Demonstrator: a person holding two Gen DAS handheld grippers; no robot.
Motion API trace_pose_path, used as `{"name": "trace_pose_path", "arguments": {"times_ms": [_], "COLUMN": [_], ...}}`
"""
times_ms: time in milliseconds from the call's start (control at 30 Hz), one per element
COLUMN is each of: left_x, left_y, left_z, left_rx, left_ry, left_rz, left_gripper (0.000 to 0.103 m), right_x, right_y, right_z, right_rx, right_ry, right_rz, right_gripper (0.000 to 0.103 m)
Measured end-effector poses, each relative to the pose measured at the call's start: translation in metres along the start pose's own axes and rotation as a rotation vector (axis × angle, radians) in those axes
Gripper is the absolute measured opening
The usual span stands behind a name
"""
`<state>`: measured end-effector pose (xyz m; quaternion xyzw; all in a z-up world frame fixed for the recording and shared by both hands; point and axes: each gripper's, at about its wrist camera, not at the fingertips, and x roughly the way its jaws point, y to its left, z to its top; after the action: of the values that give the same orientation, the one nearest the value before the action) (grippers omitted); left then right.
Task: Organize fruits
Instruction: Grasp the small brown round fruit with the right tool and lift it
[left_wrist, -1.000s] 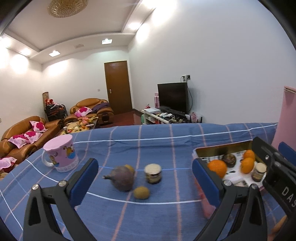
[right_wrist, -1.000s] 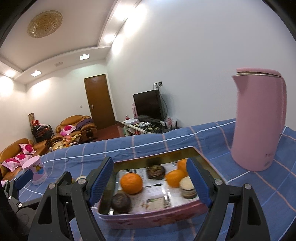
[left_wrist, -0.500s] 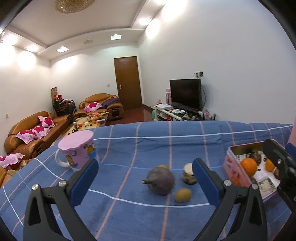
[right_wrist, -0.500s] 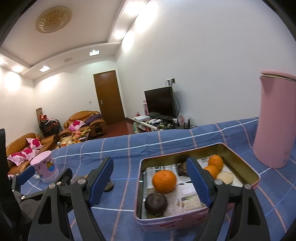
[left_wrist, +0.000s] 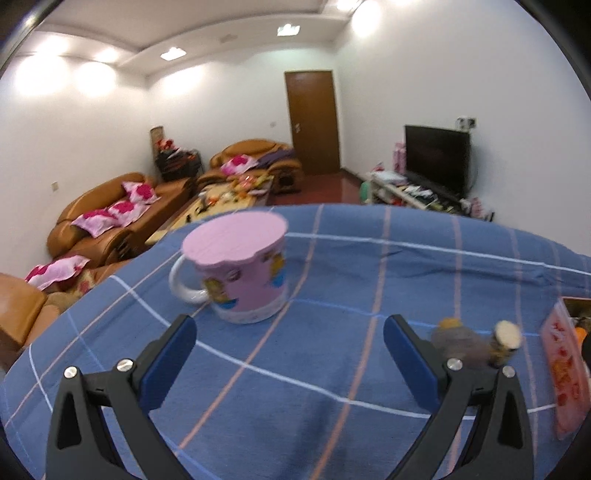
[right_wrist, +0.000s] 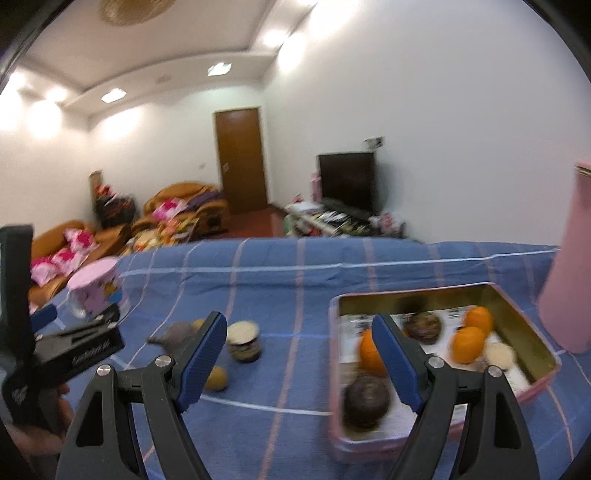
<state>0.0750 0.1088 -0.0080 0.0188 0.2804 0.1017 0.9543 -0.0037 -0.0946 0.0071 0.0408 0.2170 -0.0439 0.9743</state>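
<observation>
Hovering both grippers over the blue checked tabletop (right_wrist: 332, 280), I have the left gripper (left_wrist: 288, 350) spread wide and empty, facing the pink cartoon mug (left_wrist: 240, 269). The right gripper (right_wrist: 299, 347) is equally apart, holding nothing. Loose fruit, a purple round one (right_wrist: 177, 334) and a small yellow-brown one (right_wrist: 217, 377), lies at centre left, probably awaiting the pink rectangular tin (right_wrist: 517, 317) at lower right, which already collects oranges (right_wrist: 469, 339).
</observation>
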Motion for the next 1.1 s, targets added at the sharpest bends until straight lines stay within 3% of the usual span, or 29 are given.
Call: {"name": "trace_pose_path", "arguments": {"times_ms": [167,333,633,833,933,1100], "left_x": [0.009,0.016,0.014,0.011,0.001,-0.014], "left_y": [0.003,0.005,0.004,0.006,0.001,-0.025], "left_z": [-0.001,-0.003,-0.002,-0.001,0.000,-0.003], "left_rx": [0.030,0.037,0.058,0.055,0.066,0.153], "left_ry": [0.038,0.078,0.084,0.063,0.013,-0.009], "left_rz": [0.055,0.063,0.053,-0.014,-0.094,-0.282], "left_gripper": [0.103,0.103,0.103,0.103,0.103,0.103], "right_x": [0.030,0.057,0.088,0.077,0.050,0.009], "right_y": [0.026,0.042,0.052,0.043,0.032,0.016], "right_z": [-0.002,-0.009,-0.022,-0.019,-0.013,-0.011], "right_rx": [-0.060,-0.049,-0.046,-0.007,0.011,-0.035], "right_ry": [0.150,0.294,0.459,0.425,0.300,0.137], "right_rz": [0.101,0.194,0.224,0.250,0.253,0.134], "right_gripper": [0.057,0.054,0.030,0.030,0.030,0.030]}}
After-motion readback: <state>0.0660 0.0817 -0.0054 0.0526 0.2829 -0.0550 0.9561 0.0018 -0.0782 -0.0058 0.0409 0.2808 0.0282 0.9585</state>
